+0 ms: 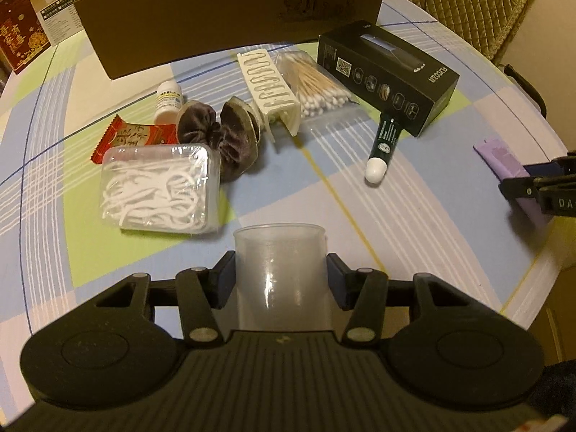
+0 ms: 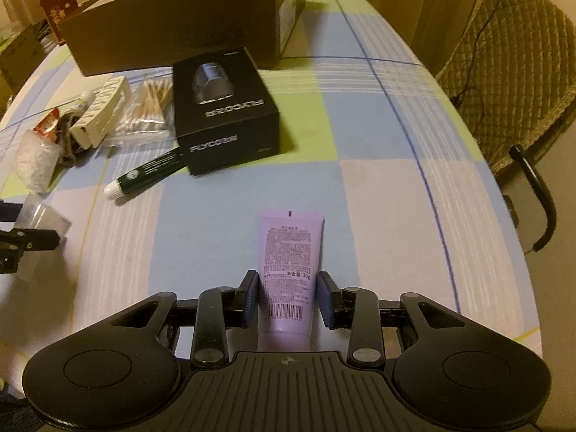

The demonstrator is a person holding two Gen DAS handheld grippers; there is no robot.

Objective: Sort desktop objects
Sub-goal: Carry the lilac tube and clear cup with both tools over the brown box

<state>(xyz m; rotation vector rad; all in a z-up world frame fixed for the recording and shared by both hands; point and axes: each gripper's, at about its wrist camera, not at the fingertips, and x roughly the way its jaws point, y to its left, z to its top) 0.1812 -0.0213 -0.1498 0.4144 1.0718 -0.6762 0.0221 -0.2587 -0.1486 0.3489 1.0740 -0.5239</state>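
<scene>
My left gripper is shut on a clear plastic cup, held over the checked tablecloth. My right gripper is shut on a purple cream tube; the tube also shows at the right edge of the left wrist view. On the table lie a dark green tube with a white cap, a black FLYCO box, a pack of cotton swabs, a white hair claw, a grey scrunchie, a clear box of floss picks, a red snack packet and a small white bottle.
A large brown cardboard box stands at the back of the table, with more boxes behind it at the left. A padded chair stands off the table's right edge.
</scene>
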